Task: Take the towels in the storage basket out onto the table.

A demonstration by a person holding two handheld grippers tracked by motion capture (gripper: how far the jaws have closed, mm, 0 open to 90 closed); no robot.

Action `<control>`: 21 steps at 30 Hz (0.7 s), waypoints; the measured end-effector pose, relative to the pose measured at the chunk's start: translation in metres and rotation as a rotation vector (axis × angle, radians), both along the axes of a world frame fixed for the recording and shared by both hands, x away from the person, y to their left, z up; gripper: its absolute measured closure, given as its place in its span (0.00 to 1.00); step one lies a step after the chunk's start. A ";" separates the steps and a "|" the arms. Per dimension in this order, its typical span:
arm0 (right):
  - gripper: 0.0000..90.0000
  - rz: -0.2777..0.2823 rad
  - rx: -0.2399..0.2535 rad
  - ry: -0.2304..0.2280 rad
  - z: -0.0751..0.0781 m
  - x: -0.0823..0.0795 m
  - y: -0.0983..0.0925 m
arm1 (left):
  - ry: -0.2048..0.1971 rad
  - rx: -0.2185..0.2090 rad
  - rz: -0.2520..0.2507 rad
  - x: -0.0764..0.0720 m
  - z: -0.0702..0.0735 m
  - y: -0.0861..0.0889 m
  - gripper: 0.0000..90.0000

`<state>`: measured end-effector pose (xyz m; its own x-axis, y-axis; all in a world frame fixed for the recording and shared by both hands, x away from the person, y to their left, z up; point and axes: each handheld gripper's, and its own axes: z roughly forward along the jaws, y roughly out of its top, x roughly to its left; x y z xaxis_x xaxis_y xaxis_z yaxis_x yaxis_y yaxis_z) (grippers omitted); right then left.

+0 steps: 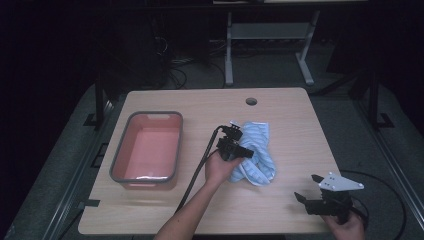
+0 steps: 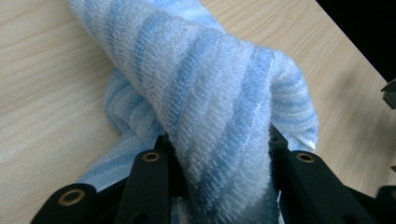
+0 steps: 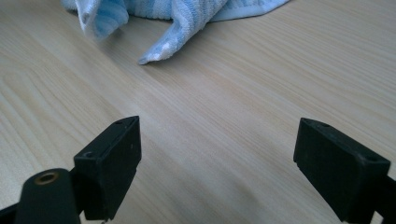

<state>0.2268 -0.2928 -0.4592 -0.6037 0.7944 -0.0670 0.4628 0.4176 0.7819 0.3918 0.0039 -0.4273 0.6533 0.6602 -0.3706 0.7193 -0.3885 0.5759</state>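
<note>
Between your left gripper's (image 1: 242,150) fingers (image 2: 149,179) a thick fold of the blue striped towel (image 2: 210,98) bulges on the table (image 1: 280,210); whether they press it I cannot tell. Beyond your right gripper's (image 3: 217,163) spread, empty fingers lies the towel's corner. Past the left gripper sits a pink tub (image 1: 148,146).

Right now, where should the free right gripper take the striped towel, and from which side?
Take the loose corner flap of the towel. It lifts off the table and points toward the open right gripper, so come in low from that near side.
</note>
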 end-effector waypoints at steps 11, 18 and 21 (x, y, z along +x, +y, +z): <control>0.16 -0.007 0.001 -0.001 0.000 -0.001 -0.001 | -0.008 -0.020 0.001 -0.001 0.006 0.007 0.56; 0.16 -0.011 -0.001 -0.007 0.001 -0.001 -0.001 | -0.032 -0.027 -0.014 -0.007 0.015 0.016 0.43; 0.16 -0.016 -0.001 0.001 0.001 -0.002 -0.001 | -0.040 -0.039 -0.019 -0.010 0.017 0.021 0.39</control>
<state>0.2250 -0.2942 -0.4586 -0.5913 0.8037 -0.0671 0.4697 0.4108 0.7814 0.3814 0.0245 -0.4106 0.6806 0.6329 -0.3690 0.6879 -0.3787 0.6192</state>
